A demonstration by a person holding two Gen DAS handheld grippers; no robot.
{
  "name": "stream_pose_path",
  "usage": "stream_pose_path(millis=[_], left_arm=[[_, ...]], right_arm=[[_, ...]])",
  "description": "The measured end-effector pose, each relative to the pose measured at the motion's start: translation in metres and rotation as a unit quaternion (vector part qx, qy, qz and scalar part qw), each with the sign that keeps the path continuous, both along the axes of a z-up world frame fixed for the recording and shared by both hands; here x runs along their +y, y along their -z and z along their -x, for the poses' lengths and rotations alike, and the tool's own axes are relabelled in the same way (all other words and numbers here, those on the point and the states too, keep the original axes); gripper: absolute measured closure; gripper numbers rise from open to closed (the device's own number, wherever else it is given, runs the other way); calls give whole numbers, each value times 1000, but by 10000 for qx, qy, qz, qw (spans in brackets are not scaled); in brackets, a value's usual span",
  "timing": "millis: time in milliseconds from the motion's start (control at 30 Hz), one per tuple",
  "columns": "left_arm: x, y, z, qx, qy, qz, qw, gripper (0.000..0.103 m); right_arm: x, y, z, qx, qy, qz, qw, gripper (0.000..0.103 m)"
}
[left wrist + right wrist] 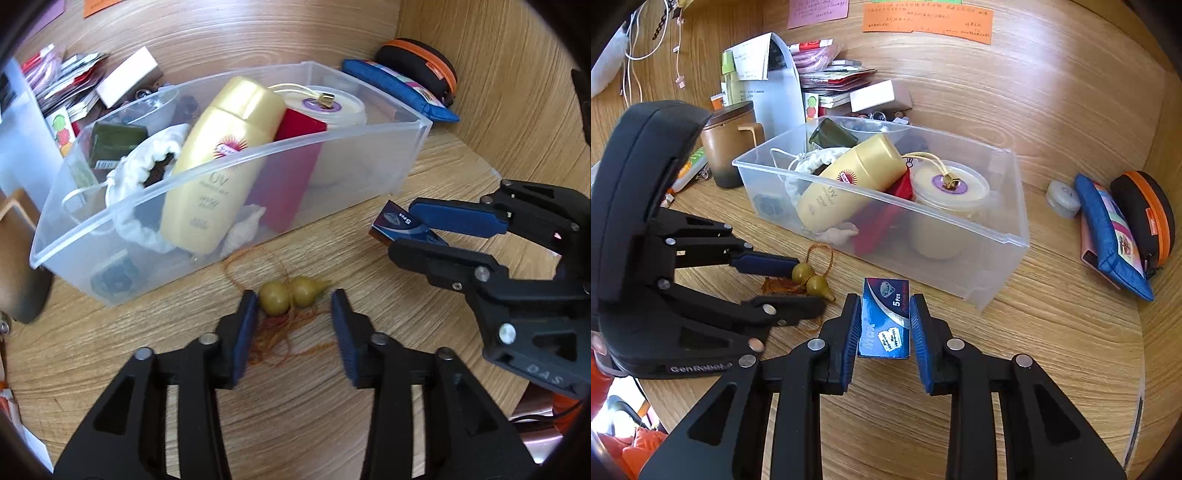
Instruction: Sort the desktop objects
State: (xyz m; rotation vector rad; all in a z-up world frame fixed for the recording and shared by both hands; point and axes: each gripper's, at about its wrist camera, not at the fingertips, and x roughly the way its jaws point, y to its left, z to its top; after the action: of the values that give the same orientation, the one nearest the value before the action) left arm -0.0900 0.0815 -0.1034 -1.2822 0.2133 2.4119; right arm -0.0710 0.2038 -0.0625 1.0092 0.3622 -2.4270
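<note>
left gripper (294, 314) — jaws wide, straddling the gourd charm (291, 293); left pad touching the gourd's larger bulb, right pad apart from it. charm lies on the desk (369, 424) just beside the near wall of the clear bin (229, 177), its orange tassel trailing between the fingers.
right gripper (882, 328) — jaws narrow, closed on the blue blade box (884, 319), held near the bin's near right corner.
bin contents: gold sunscreen bottle (218, 162), red box (291, 166), round tub (332, 107).
</note>
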Motion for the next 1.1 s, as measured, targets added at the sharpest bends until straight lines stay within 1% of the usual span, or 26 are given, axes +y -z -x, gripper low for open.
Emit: stream_pose_path(millis=[167,200,333,467,767,933,1100], left_arm=[[8,1,4,61,50,89,9999,59],[9,1,4,85,28,109,9999,61],[9,2,9,193,-192,136,9995,61],[10,-3,4,293,-226,133,9992,61],[7,-40,-14,711,-177,-17,9973,61],[-3,-64,-20,966,-190,-133,9950,61],[-16,-84,-18,1143,-281,-209,9928,61]], right_arm=[[5,0,-1,10,10,65,10000,78],[7,0,-1,10,14,75,10000,78],[11,-1,-1,7,26,100,9999,78],[14,-4,-2,42,24,123,9999,78],[13,-27,-5,318,-19,159,9994,78],[10,-42,-5,501,-50,180,9986,78],[3,-56,-1,643,-110,173,9977,78]])
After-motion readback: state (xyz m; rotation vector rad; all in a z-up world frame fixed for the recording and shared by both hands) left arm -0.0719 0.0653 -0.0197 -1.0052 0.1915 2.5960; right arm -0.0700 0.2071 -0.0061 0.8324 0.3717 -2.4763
